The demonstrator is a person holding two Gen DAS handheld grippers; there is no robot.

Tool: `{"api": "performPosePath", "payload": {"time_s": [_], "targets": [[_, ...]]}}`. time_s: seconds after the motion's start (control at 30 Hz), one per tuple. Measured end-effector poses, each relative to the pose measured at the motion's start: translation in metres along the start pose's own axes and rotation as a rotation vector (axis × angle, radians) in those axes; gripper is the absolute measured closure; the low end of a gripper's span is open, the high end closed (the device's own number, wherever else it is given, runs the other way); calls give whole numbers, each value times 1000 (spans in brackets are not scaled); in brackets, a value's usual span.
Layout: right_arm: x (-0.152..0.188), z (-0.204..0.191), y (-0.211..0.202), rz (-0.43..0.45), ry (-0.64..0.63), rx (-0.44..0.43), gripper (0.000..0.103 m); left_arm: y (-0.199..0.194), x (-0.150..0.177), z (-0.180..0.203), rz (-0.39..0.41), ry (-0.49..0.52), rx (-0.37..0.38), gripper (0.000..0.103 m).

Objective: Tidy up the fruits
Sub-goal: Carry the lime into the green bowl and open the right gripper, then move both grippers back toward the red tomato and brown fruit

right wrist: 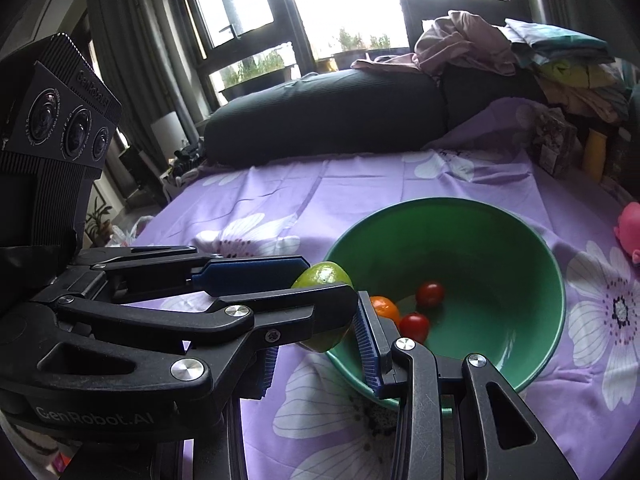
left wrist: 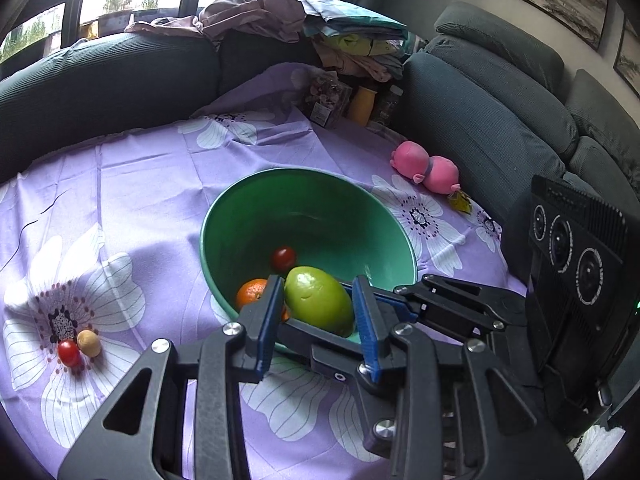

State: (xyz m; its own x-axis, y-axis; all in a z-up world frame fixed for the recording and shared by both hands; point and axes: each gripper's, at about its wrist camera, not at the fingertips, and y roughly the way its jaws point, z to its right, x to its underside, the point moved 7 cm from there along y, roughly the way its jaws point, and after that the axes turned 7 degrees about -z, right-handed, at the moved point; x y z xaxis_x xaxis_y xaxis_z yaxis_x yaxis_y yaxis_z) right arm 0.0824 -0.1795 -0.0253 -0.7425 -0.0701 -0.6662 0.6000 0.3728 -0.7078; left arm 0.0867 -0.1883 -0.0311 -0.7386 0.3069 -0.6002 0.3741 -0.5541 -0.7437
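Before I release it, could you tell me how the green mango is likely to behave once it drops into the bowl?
The green mango, clamped in the left hand-held gripper, looks smooth and egg-shaped, so it would probably roll down the green bowl's curved wall. It may bump the orange and cherry tomato at the bottom. Its bulk suggests noticeable weight.

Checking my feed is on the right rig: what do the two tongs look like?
Both the left tongs and right tongs are black plastic linkages with cut-out triangular arms, silver round rivets and ribbed blue pads. The left body carries white "GenRobot.AI" lettering and a black ribbed camera block with three lenses. No cables or sleeves are visible.
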Motion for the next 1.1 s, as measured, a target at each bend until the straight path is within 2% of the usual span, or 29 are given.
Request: {"api": "performPosePath", "payload": {"time_s": [0.57, 0.83, 0.97, 1.03, 1.1], "targets": [[3, 44, 23, -66, 57, 57, 65, 48, -9, 0, -57, -43, 83, 67], [9, 47, 31, -114, 34, 93, 65, 58, -5, 1, -82, -55, 60, 64], [11, 49, 28, -113, 44, 100, 65, 53, -6, 0, -68, -46, 21, 45], [10, 50, 25, -106, 47, 112, 65, 46, -7, -2, -45, -41, -11, 28], [8, 49, 17, -90, 49, 118, 65, 38, -7, -5, -23, -37, -42, 23]]}}
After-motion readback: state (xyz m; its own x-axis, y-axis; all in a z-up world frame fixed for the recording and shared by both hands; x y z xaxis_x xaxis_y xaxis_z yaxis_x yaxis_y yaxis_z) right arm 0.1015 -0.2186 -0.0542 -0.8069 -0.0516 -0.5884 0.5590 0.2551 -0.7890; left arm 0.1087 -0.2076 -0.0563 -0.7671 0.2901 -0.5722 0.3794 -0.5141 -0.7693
